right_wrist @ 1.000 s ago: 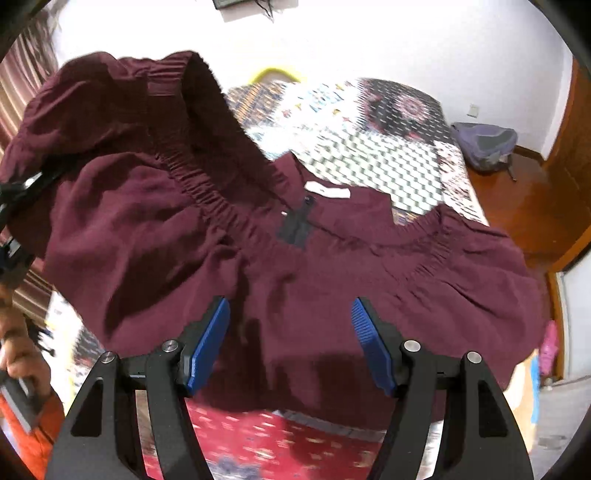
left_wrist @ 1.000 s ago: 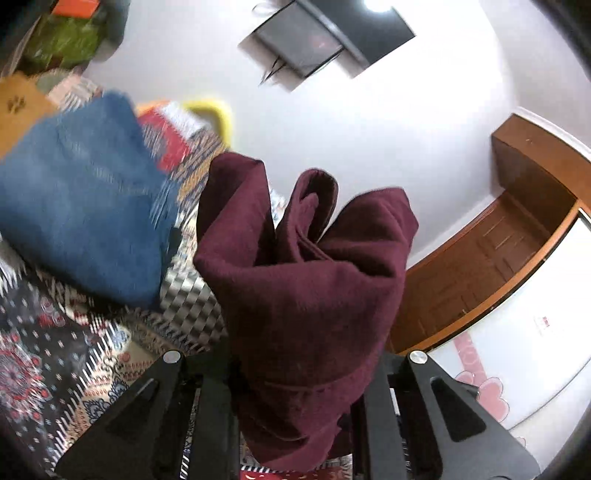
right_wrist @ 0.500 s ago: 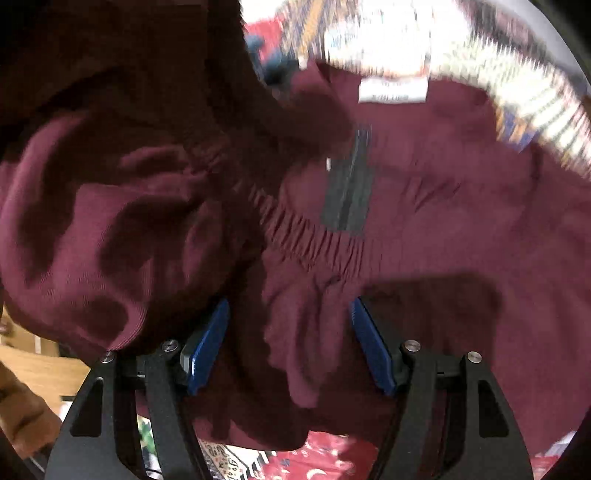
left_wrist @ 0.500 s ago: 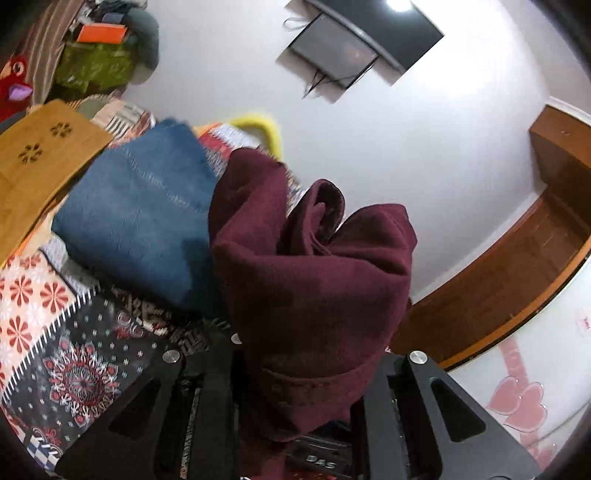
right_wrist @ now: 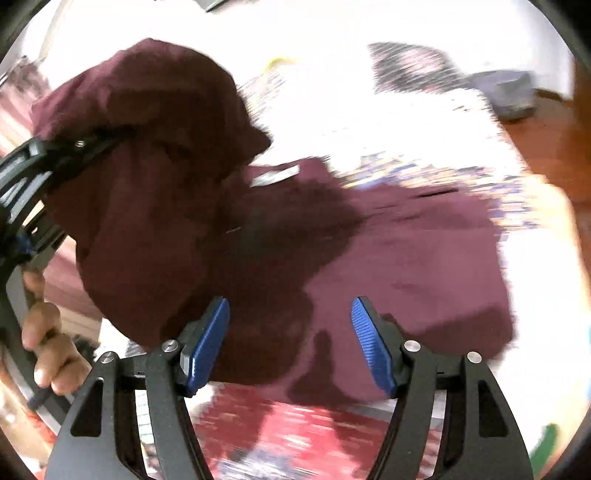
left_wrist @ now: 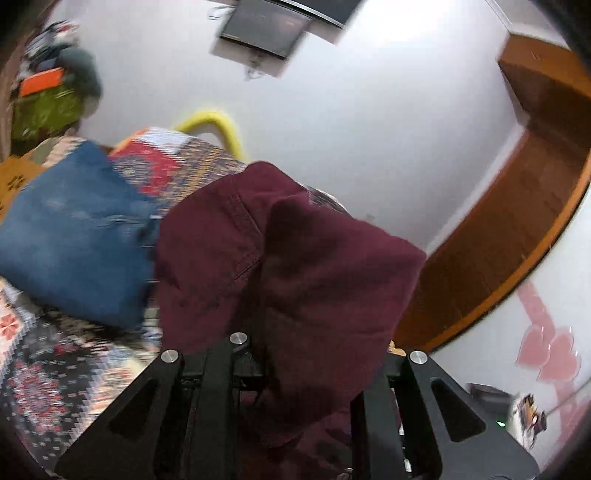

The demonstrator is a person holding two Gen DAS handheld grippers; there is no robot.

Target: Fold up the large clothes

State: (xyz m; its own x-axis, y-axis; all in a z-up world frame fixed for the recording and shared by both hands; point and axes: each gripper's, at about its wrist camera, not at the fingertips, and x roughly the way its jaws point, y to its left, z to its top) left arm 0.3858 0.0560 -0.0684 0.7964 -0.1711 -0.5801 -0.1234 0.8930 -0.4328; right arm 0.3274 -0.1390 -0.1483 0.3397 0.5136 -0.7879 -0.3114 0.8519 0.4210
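Observation:
A large maroon garment [right_wrist: 406,258] lies partly spread on the patterned bed, its white label [right_wrist: 275,176] showing. One bunched end [right_wrist: 147,184] is lifted at the left, where the left gripper [right_wrist: 55,155] holds it in a person's hand [right_wrist: 44,332]. In the left wrist view that maroon cloth [left_wrist: 295,266] drapes over the left gripper [left_wrist: 306,354] and hides its fingertips; the jaws are nearly closed on it. The right gripper [right_wrist: 290,332] hovers open above the garment's near part, and its blue pads [right_wrist: 207,343] hold nothing.
Folded blue jeans [left_wrist: 74,251] rest on the patterned bedspread [left_wrist: 44,369] to the left of the held cloth. A yellow curved rail [left_wrist: 221,125] stands by the white wall under a wall screen [left_wrist: 269,26]. Wooden furniture [left_wrist: 498,240] is at the right, a grey bag [right_wrist: 506,92] on the floor.
The left gripper has swung sideways with the cloth, and the held bunch has flopped flatter over its jaws. The right gripper has drawn back from the fabric, still open.

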